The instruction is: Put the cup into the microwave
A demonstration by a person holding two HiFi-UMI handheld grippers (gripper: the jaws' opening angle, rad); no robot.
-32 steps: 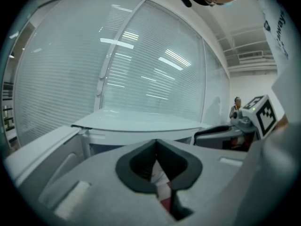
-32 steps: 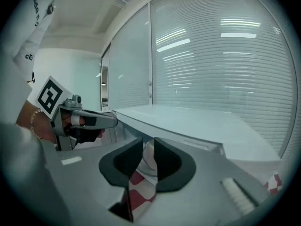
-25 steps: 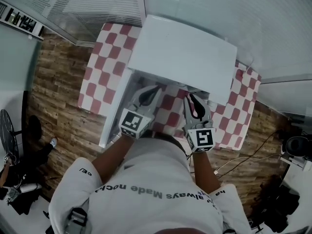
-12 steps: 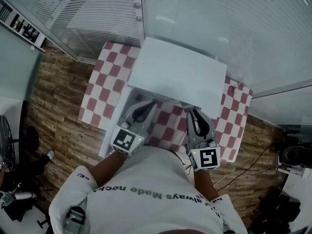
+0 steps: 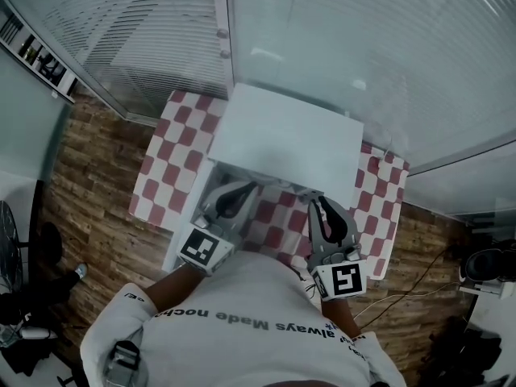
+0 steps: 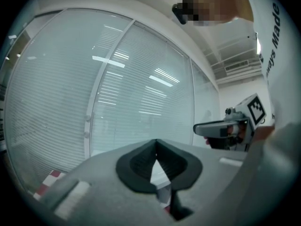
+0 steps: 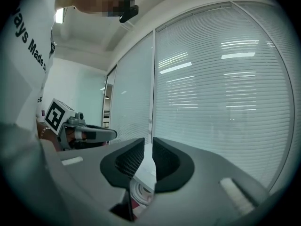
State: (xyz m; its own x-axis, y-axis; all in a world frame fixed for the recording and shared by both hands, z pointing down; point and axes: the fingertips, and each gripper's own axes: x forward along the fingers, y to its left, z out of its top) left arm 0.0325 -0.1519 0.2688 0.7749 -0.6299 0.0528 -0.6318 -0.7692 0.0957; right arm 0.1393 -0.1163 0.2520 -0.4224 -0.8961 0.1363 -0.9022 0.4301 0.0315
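Red-checked table [image 5: 173, 147], white microwave [image 5: 286, 139] — wood-plank floor [image 5: 97, 176], blinded glass walls [image 5: 339, 39]

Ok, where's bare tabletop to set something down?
The checkered cloth left of the microwave is the widest bare patch; a narrower strip lies at its right. In front, between left gripper and right gripper, it is crowded.

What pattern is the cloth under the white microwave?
Red-and-white checked tablecloth; head view shows it best.
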